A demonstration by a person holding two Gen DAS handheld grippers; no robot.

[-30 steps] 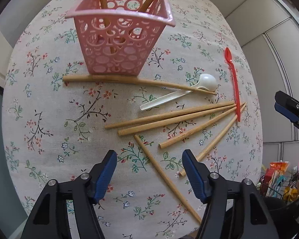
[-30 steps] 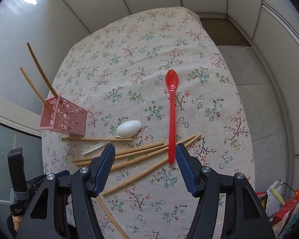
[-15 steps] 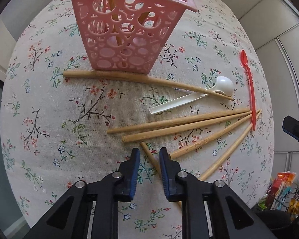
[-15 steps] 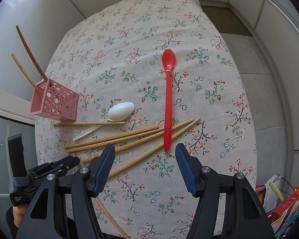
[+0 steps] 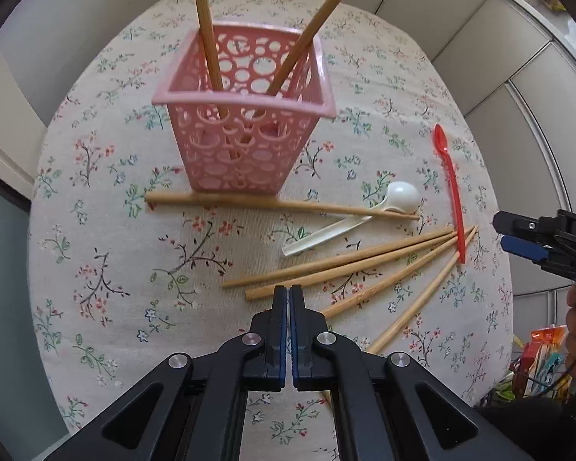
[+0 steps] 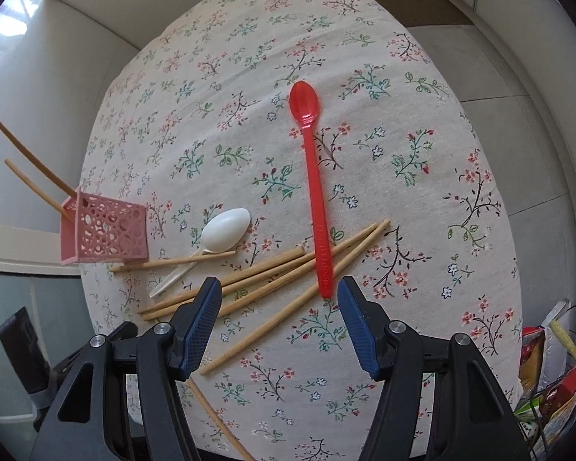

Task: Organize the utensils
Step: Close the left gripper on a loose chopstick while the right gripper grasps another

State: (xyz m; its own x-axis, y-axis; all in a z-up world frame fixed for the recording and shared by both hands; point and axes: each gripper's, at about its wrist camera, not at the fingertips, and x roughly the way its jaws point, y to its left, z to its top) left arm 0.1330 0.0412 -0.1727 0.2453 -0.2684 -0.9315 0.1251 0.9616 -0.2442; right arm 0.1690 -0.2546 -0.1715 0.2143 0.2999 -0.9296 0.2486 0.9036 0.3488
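Observation:
A pink perforated basket (image 5: 245, 123) stands on the floral table with two wooden chopsticks (image 5: 207, 30) leaning in it; it also shows in the right wrist view (image 6: 103, 230). My left gripper (image 5: 288, 296) is shut on one wooden chopstick, whose shaft runs back under the jaws (image 6: 219, 422). Several more chopsticks (image 5: 345, 265) fan out on the cloth, one (image 5: 249, 203) against the basket's foot. A white spoon (image 5: 364, 215) and a red spoon (image 6: 315, 192) lie beside them. My right gripper (image 6: 279, 319) is open above the red spoon's handle end and the chopstick tips.
The round table's front and right edges (image 6: 510, 307) drop to a tiled floor. A wire basket of packets (image 6: 556, 384) stands below the right edge. My right gripper shows at the right of the left wrist view (image 5: 537, 242).
My left gripper has closed from wide open onto the nearest chopstick and pulled back from the basket. My right gripper has moved down closer to the red spoon, still open.

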